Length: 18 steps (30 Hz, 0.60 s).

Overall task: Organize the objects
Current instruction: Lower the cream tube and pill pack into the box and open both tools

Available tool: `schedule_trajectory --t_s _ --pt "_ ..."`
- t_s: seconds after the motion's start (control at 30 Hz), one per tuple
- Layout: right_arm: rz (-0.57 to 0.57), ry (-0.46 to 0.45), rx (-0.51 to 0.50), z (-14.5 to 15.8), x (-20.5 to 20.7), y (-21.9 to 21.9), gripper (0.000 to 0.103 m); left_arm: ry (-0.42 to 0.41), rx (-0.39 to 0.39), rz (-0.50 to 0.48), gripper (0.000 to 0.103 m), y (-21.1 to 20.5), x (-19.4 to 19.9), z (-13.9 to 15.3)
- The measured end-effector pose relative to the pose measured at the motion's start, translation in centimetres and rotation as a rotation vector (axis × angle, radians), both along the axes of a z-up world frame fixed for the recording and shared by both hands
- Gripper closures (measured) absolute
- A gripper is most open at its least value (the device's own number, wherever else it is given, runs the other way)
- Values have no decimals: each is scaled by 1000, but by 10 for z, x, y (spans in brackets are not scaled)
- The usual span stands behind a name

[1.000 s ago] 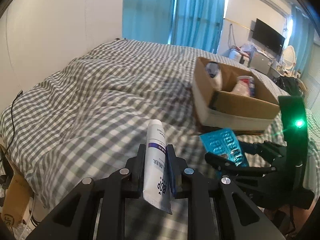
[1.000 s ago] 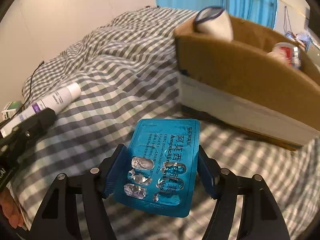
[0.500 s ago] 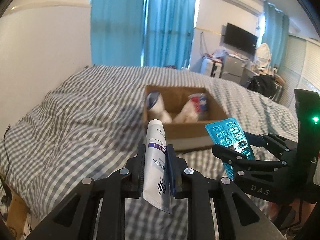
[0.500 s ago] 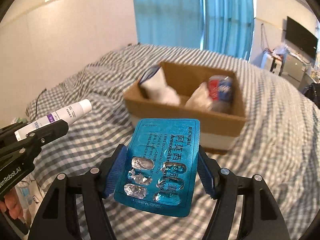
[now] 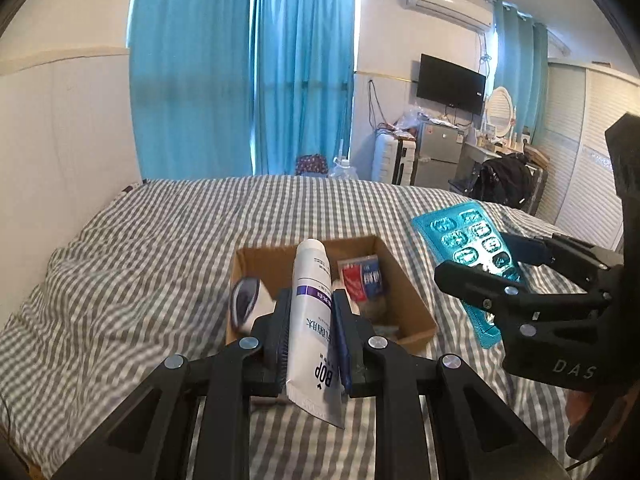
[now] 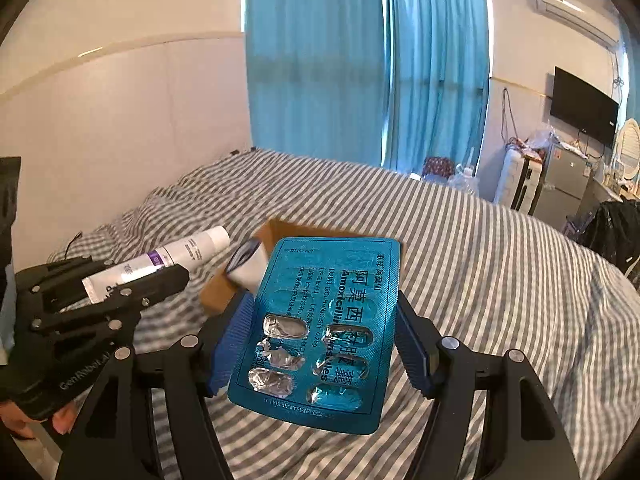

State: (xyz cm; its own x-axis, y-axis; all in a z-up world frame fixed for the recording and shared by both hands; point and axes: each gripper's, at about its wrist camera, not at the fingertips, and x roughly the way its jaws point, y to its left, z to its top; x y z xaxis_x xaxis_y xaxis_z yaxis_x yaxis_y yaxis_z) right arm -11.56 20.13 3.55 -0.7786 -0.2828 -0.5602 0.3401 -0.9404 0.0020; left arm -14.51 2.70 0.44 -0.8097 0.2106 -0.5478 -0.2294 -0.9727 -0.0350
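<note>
— Below centre of the left wrist view, what shows that the other camera misses?

— The open cardboard box on the checked bedspread, with a red-and-blue packet and a white pouch with a dark end inside. The right wrist view shows only a brown corner of that box, the rest hidden behind the blister pack.

— And the tongs?

— The left gripper is clamped narrowly on a white tube, cap pointing toward the box. The right gripper is spread wider, its blue pads pressed on both long edges of the teal blister pack, which hangs tilted at the lower centre of that frame.

— Anything unclear?

— Several pockets of the pack are torn foil; whether the others hold capsules I cannot tell. The tube covers the middle of the box. At the right edge of the left view, the right gripper is cut off.
</note>
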Motion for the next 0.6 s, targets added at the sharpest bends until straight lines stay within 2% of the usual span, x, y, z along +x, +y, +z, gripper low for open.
schedule_trajectory --t_s 0.17,0.3,0.43,0.6 --pt "4 4 6 3 -41 -2 35 -25 0 4 83 3 -41 -11" --pt "5 -16 -3 -8 -77 -4 35 -62 -8 15 83 6 -81 -32" --pt "22 -62 -44 -25 -111 -7 35 -95 -14 19 83 8 -107 -53" --pt "28 -93 -20 -55 -136 -16 35 -137 -22 20 83 7 -128 -77"
